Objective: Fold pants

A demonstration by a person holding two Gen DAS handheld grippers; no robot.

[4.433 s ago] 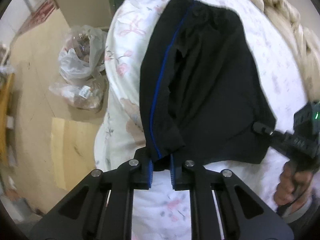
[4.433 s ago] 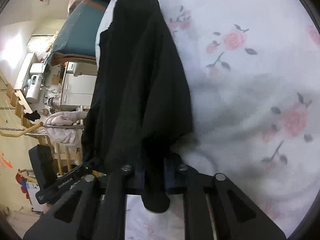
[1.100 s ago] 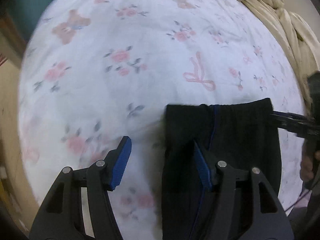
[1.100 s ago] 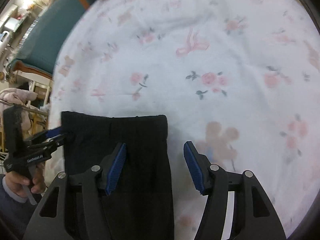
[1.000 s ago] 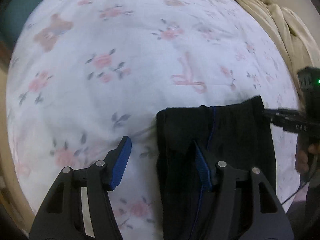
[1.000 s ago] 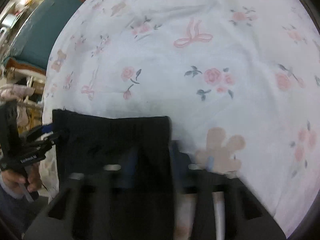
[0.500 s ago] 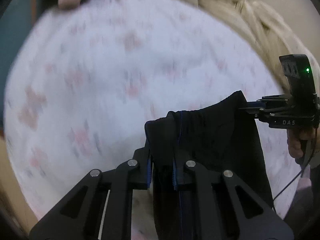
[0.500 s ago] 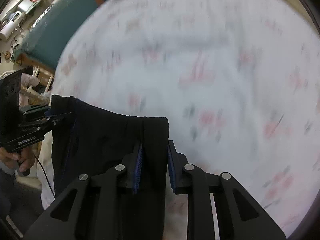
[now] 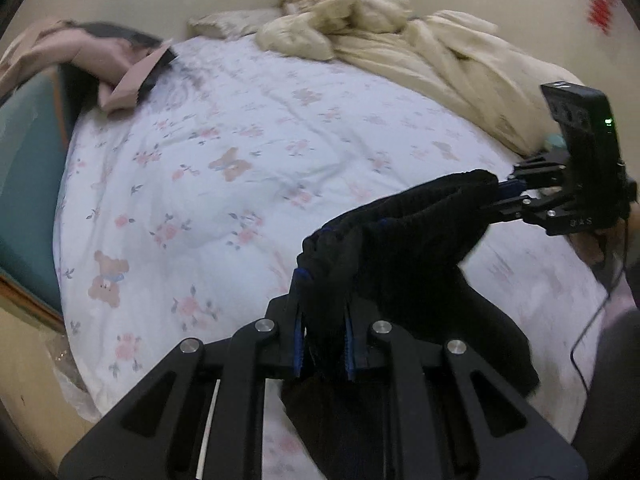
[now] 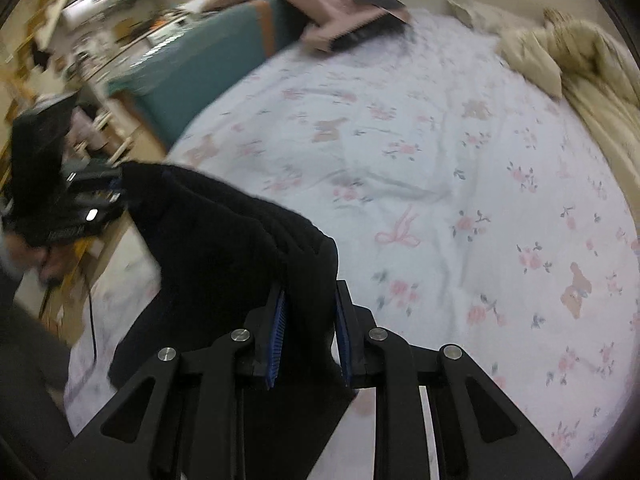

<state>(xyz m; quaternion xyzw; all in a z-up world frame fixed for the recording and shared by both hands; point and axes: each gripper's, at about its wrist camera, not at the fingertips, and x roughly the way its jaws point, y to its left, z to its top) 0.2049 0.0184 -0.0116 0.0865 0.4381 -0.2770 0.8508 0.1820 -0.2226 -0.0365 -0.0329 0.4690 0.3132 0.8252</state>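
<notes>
Lifting the black pants [image 9: 404, 248] by one folded edge is the step in hand, judging from how the cloth hangs. Nearest the left wrist camera, the left tool [image 9: 322, 340] is clamped narrow on one corner of that edge, cloth bunched thick between its blue pads [image 9: 297, 340]. Nearest the right wrist camera, the right tool [image 10: 310, 340] is pinched just as narrow on the other corner. Between the two corners the pants sag in a shallow arc, and below them the rest of the cloth trails down onto the floral bedsheet [image 9: 224, 152], at the edge of the bed closest to the person.

To do this well, the two tools should probably draw apart until the edge between them runs straight, and should keep level, so the hanging part drops evenly and no crease sets in. The thick bunch in each grip suggests several layers are held; pulling gently should keep an inner layer from slipping out.

Beyond the pants the bedsheet lies open, a good place to lay the fold. Farthest from the pants, a cream blanket [image 9: 440, 52] is heaped against the wall; the pants should be set down short of it.
</notes>
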